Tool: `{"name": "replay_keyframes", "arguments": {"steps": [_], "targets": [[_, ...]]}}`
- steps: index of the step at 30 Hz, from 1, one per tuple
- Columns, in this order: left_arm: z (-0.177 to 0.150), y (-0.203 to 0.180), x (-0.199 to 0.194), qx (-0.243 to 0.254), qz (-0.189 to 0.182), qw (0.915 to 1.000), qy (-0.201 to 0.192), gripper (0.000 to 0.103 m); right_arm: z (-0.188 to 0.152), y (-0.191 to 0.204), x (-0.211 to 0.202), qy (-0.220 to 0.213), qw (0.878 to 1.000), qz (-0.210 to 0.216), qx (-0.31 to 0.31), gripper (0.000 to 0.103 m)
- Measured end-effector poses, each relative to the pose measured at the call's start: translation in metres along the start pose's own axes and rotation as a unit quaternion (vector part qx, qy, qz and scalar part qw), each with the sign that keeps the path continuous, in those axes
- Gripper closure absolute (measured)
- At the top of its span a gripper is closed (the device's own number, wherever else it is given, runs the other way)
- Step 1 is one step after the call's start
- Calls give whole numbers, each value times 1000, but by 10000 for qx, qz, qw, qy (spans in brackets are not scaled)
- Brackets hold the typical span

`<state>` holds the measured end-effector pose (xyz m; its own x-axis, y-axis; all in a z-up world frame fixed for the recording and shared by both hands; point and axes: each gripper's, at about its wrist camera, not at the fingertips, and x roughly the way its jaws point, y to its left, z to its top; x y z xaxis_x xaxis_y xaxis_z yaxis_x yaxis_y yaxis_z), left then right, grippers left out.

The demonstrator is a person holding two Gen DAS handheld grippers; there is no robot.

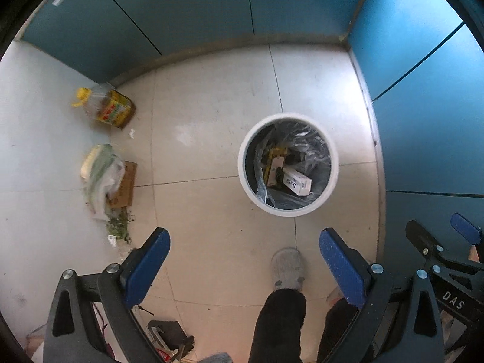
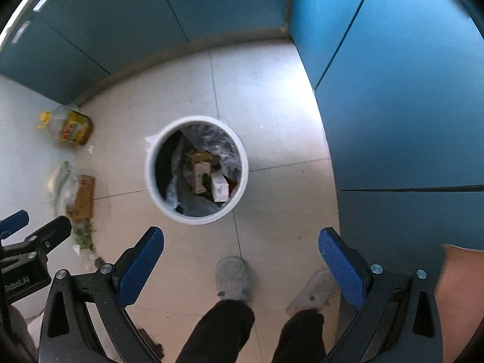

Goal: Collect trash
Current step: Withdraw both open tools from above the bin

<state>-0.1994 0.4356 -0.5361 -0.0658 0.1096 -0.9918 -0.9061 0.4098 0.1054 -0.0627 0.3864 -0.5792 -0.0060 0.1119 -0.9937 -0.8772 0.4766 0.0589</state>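
Note:
A round white trash bin point(image 1: 331, 178) with a plastic liner stands on the tiled floor and holds several small boxes point(image 1: 298, 182); it also shows in the right wrist view point(image 2: 151, 178). My left gripper point(image 1: 244, 260) is open and empty, high above the floor in front of the bin. My right gripper point(image 2: 241, 260) is open and empty, also above the floor near the bin. On the floor by the left wall lie a plastic bag of greens point(image 1: 101, 175), a flat cardboard piece point(image 1: 125, 186) and loose green scraps point(image 1: 121, 228).
An oil bottle with a yellow cap point(image 1: 106, 107) stands in the left corner. Blue cabinets point(image 1: 423, 106) line the back and right side. The person's slippered feet point(image 2: 234, 278) stand below the grippers. Dark debris point(image 1: 169, 332) lies at the lower left.

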Motion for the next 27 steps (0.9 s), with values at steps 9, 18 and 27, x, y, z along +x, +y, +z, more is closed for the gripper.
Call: {"name": "replay_keyframes", "arguments": {"steps": [9,18,27], "targets": [[-39,10,-128,-23,-66,9991,-416,2,-34,3,-162,-484,9984,266,-99,0],[-81,3,-232,-135,-222,9969,-736,2,-72,-8,-290,-928,9937,538,-314,0],[-78,-56,-320,7,358,9830,-1798,2,-88,-89,-377,-1516,9809,1123,469,0]]}}
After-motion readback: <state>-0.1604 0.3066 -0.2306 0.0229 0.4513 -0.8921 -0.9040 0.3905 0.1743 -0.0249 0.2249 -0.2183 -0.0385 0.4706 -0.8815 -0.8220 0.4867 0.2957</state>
